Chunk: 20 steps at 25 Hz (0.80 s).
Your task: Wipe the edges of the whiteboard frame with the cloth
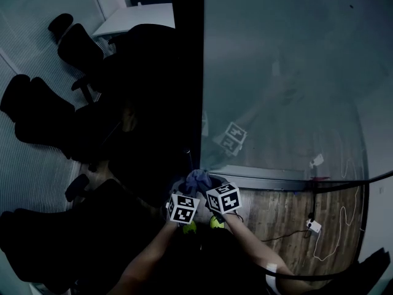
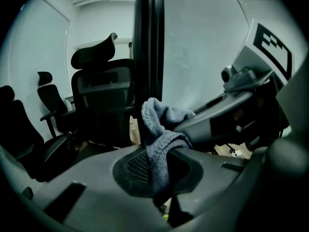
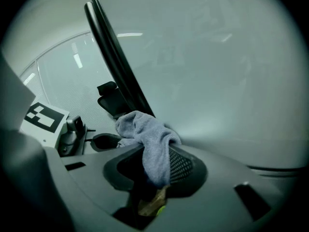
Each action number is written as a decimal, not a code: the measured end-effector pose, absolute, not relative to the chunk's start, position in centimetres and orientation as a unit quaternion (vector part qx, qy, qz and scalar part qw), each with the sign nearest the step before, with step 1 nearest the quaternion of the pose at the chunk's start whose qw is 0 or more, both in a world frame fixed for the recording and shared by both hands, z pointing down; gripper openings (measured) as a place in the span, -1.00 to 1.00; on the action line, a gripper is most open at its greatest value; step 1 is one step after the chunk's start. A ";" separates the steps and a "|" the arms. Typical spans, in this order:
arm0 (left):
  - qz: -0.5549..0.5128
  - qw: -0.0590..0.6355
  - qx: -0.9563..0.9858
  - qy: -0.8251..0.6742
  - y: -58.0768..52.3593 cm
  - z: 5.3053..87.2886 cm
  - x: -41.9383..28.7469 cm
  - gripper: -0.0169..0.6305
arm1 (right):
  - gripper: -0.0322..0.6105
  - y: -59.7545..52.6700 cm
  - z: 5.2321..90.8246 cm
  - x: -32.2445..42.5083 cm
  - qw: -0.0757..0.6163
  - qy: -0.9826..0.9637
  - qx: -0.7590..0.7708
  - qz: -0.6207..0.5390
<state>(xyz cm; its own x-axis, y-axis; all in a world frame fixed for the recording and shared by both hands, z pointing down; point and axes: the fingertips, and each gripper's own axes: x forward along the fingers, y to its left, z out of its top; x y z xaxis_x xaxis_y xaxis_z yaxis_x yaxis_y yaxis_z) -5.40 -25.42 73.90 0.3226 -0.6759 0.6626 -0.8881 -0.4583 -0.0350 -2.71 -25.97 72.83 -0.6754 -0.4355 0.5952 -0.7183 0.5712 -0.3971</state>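
Your left claw and right claw each pinch one crumpled grey terry cloth, bunched between them. It sits at six o'clock of the whiteboard's black vertical frame edge, probably so that you can sweep it up toward twelve.

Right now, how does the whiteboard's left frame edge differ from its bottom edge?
The left frame edge is black, broad and upright; the bottom edge is pale grey, thin and runs sideways. Both meet at the corner where the cloth sits.
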 end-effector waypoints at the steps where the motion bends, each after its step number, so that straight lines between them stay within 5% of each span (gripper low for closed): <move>1: 0.314 0.170 0.795 -0.491 -25.7 73.9 -5.4 -0.86 | -0.59 -26.3 72.9 -2.7 0.218 -0.855 0.339 0.326; 9: 0.307 0.199 0.792 -0.489 -26.8 73.6 -5.9 -0.86 | -0.59 -27.5 73.0 -2.9 0.159 -0.824 0.346 0.420; 20: 0.302 0.191 0.797 -0.487 -26.8 72.6 -5.7 -0.86 | -0.59 -27.4 71.9 -2.8 0.183 -0.820 0.364 0.401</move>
